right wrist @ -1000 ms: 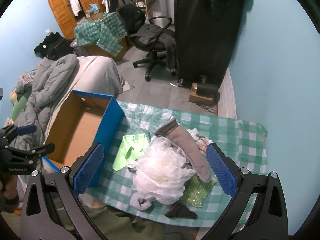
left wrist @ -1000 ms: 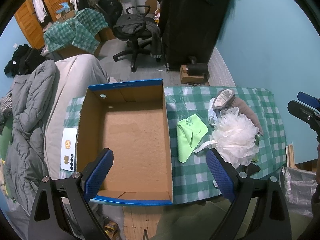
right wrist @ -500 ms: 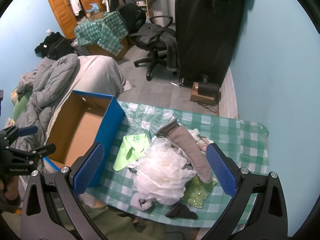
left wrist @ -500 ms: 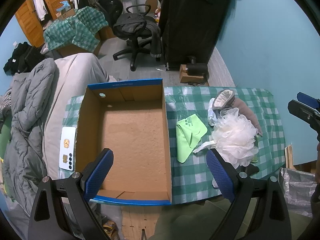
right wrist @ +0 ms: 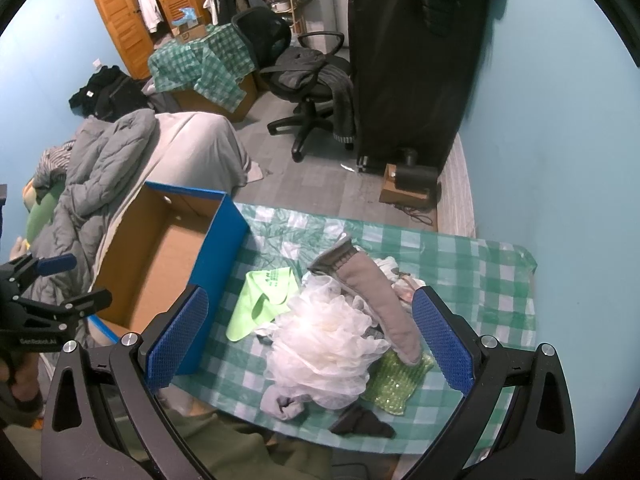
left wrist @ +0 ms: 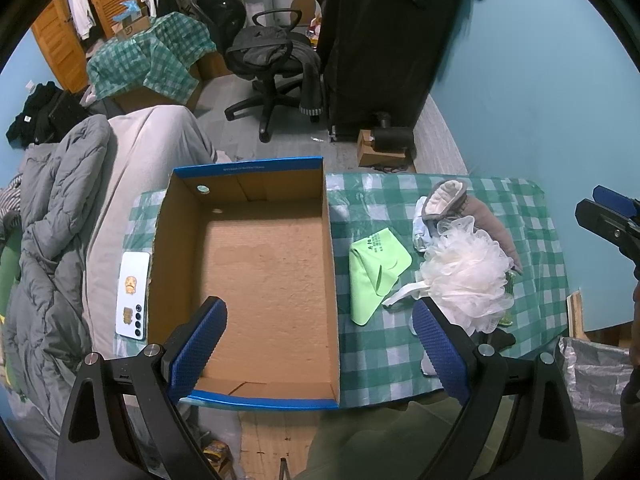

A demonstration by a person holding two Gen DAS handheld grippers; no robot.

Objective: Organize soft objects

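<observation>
The white puffy bath sponge [right wrist: 332, 344] sits in the same spot on the green checked table [right wrist: 472, 264] as it did a second ago, and so does all the rest of the soft pile. Both claws have hardly moved.

The right claw [right wrist: 306, 338] is spread wide and holds nothing. It hangs over the pile without touching it. The sponge lies right between its two blue fingers [right wrist: 442, 342]. A long brown sock [right wrist: 380, 304] leans across the sponge toward 1 o'clock. A shiny green cloth [right wrist: 394, 378] peeks out at 4 o'clock, and a light green cloth [right wrist: 260, 296] lies flat at 10 o'clock. A gray sock [right wrist: 282, 402] and a small black cloth [right wrist: 362, 424] lie at the near edge, at 6 o'clock.

The left claw [left wrist: 318, 350] is spread wide too and holds nothing. It hangs over the open box [left wrist: 260, 264], with the sponge off at 2 o'clock. A white phone [left wrist: 133, 294] lies at 9 o'clock, just beside the box.
</observation>
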